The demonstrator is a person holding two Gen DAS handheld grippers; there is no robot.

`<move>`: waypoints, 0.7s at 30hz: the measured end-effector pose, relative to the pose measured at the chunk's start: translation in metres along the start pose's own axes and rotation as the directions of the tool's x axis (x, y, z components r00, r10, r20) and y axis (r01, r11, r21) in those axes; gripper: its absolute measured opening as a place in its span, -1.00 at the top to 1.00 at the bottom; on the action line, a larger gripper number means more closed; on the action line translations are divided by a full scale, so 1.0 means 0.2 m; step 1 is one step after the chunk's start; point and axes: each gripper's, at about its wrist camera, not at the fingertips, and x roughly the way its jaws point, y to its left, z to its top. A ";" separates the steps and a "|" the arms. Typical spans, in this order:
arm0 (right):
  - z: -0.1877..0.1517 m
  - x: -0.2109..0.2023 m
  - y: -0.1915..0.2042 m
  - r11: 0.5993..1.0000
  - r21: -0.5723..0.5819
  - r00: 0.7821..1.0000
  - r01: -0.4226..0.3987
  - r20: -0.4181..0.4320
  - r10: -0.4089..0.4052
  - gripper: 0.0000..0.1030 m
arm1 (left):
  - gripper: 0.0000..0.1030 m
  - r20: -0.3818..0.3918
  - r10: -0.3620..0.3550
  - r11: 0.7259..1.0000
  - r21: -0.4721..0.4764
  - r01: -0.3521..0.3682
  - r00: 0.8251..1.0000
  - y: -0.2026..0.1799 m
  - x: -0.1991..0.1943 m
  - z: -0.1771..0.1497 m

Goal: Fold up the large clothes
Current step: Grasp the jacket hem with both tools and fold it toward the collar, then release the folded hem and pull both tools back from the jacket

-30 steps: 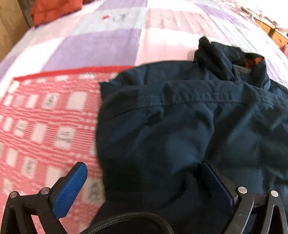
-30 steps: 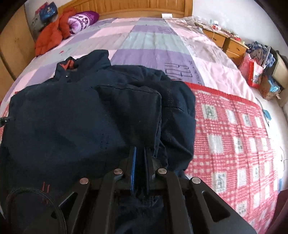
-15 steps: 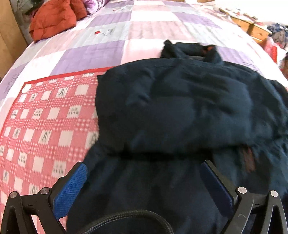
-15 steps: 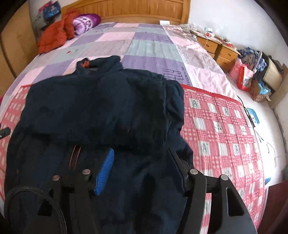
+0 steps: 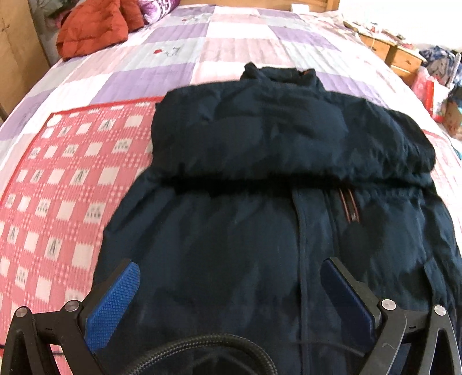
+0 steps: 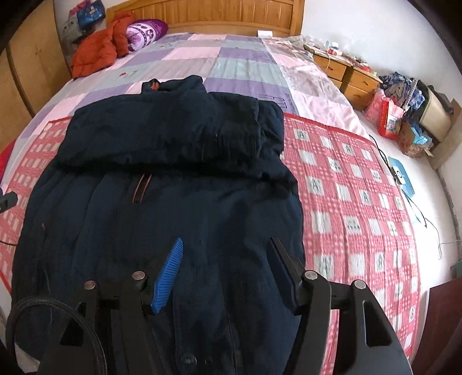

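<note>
Both tools, left tool (image 5: 231, 291) and right tool (image 6: 225, 274), gape wide, empty, over navy jacket (image 6: 173, 202). Bed (image 6: 236, 66): pink-check blanket (image 6: 361, 202), headboard (image 6: 231, 14) 12 o'clock, nightstands (image 6: 346, 75) 2 o'clock.

Jacket (image 5: 260, 230) matt cloth; headboard (image 6: 208, 14) glossy wood.

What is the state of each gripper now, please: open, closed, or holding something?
Left gripper: open, holding nothing, above the dark jacket.
Right gripper: open, holding nothing, above the same jacket.
</note>
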 end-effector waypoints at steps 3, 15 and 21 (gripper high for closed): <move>-0.11 -0.07 -0.01 1.000 0.013 1.000 -0.017 0.002 0.017 -0.24 | -1.00 -0.017 0.007 1.000 -0.007 -0.007 1.000 -0.01 -0.04 -0.12; -0.86 -0.15 0.01 1.000 -0.005 0.990 -0.029 -0.141 0.028 -0.24 | -0.99 -0.221 0.071 0.997 0.036 -0.064 0.973 0.01 0.06 -0.77; -1.13 -0.15 -0.04 0.999 0.021 0.975 -0.031 -0.218 0.034 -0.24 | -1.00 -0.313 0.105 0.994 0.034 -0.099 0.944 0.11 0.13 -0.98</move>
